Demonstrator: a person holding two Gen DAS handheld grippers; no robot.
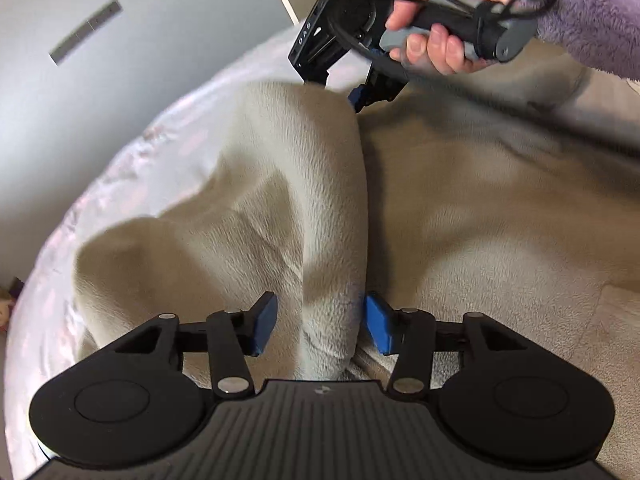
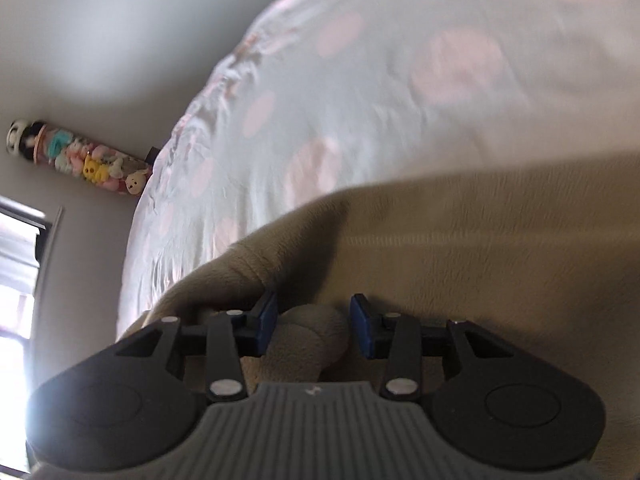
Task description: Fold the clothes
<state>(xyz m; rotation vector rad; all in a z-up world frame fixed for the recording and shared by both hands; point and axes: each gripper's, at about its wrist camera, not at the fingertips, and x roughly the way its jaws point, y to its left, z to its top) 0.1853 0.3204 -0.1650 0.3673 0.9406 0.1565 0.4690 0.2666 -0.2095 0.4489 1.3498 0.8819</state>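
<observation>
Beige fleece garment (image 1: 460, 200) on the bed (image 2: 360, 100); left tongs (image 1: 320, 320) and right tongs (image 2: 313, 326) spread, each straddling a fleece fold unpinched.

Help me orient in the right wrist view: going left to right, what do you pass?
Bright window → row of colourful plush toys → white pink-spotted bedsheet → beige fleece garment.

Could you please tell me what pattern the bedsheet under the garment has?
Pale bedsheet with soft pink spots, clearest in the right wrist view.
</observation>
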